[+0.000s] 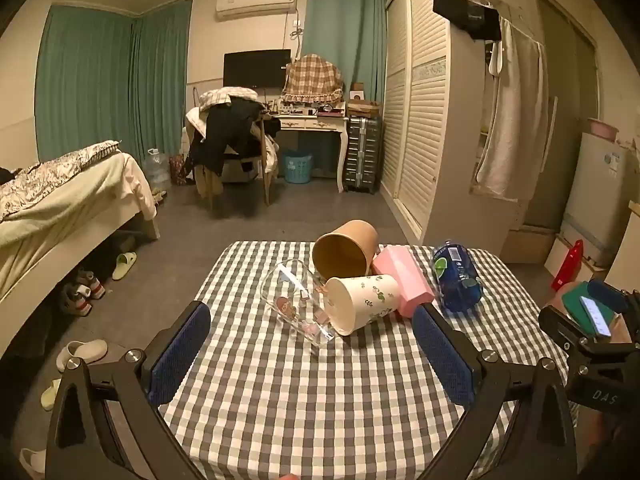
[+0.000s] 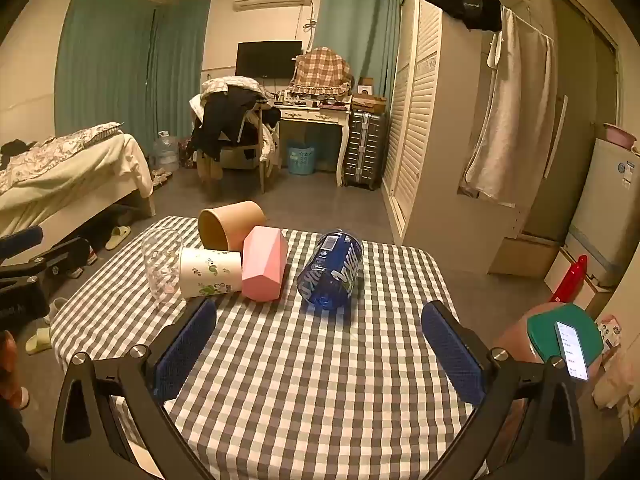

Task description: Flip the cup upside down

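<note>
Several cups lie on their sides on a checked tablecloth [image 1: 304,408]: a clear glass cup [image 1: 298,304] with a cartoon print, a white cup with leaf print [image 1: 366,298], a brown paper cup [image 1: 346,254], a pink faceted cup [image 1: 404,278] and a blue transparent cup [image 1: 456,278]. My left gripper [image 1: 312,356] is open and empty, just short of the glass and white cups. My right gripper [image 2: 320,348] is open and empty, just short of the blue cup [image 2: 332,270], with the pink cup [image 2: 264,264] and white cup [image 2: 210,272] ahead to the left.
The table's edges fall to a grey floor. A bed [image 1: 60,204] is on the left, and a wardrobe [image 1: 424,120] and a fridge [image 1: 596,184] on the right. A phone on a green stand [image 2: 568,340] sits at the right.
</note>
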Demonstrator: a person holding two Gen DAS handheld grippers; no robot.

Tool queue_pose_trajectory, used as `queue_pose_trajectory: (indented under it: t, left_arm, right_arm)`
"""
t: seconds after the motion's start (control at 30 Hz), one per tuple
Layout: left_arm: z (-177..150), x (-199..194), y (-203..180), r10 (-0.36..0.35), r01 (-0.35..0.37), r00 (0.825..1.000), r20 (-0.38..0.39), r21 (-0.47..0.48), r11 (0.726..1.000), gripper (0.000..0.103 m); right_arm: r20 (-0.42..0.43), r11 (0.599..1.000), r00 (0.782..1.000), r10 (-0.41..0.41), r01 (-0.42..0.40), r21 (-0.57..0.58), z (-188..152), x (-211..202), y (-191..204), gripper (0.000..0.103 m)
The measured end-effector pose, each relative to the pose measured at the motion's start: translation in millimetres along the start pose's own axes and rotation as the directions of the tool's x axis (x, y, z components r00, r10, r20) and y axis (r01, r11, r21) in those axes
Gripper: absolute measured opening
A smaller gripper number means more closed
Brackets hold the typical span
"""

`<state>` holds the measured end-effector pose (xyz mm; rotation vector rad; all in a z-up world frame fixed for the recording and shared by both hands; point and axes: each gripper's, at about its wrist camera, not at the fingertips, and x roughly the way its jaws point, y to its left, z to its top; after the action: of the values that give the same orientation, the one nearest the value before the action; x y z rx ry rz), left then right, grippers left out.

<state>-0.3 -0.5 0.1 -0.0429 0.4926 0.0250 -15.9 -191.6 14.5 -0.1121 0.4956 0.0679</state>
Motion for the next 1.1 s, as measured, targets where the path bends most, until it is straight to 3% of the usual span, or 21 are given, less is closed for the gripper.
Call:
queue_pose_trajectory:
  t: [0.2, 1.1]
  left_arm:
    - [-4, -13, 0, 0.002, -0.002, 1.000, -0.003, -0.012, 1.000, 0.103]
    - [-2, 1, 4, 0.000, 0.000, 0.999, -0.032, -0.016, 1.000, 0.103]
  right_arm:
    - [-0.013, 1.000, 1.000, -0.004, 0.003, -0.006, 0, 0, 0, 0.103]
    - [-0.014, 1.000, 1.000, -0.007, 0.007, -0.005, 1, 1, 0, 0.103]
